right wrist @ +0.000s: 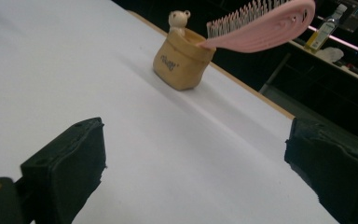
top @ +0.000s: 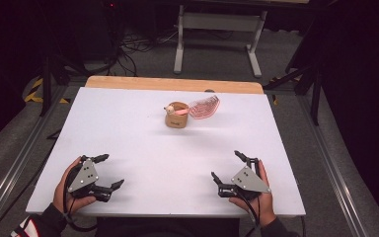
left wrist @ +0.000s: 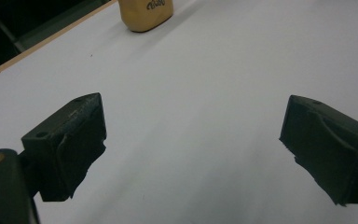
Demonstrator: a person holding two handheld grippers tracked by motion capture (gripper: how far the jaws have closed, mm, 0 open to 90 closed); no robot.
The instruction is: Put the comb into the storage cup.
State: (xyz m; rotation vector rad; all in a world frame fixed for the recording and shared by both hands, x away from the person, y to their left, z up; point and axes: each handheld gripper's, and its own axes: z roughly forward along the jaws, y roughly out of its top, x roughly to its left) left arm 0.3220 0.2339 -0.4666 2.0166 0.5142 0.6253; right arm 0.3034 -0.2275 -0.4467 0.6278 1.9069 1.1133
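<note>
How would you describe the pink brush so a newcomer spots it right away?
Start at the white table and look toward its far edge, a little right of centre, where a small tan holder with a bear figure stands. The pink hairbrush sticks out of it, head leaning right past the rim. It is the one pink, bristled thing there.

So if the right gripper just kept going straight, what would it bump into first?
Probably the little tan pot with the pink brush sticking out. The right gripper is open, with bare white table ahead of it. The pot sits slightly left of centre, so it might just slip past.
</note>
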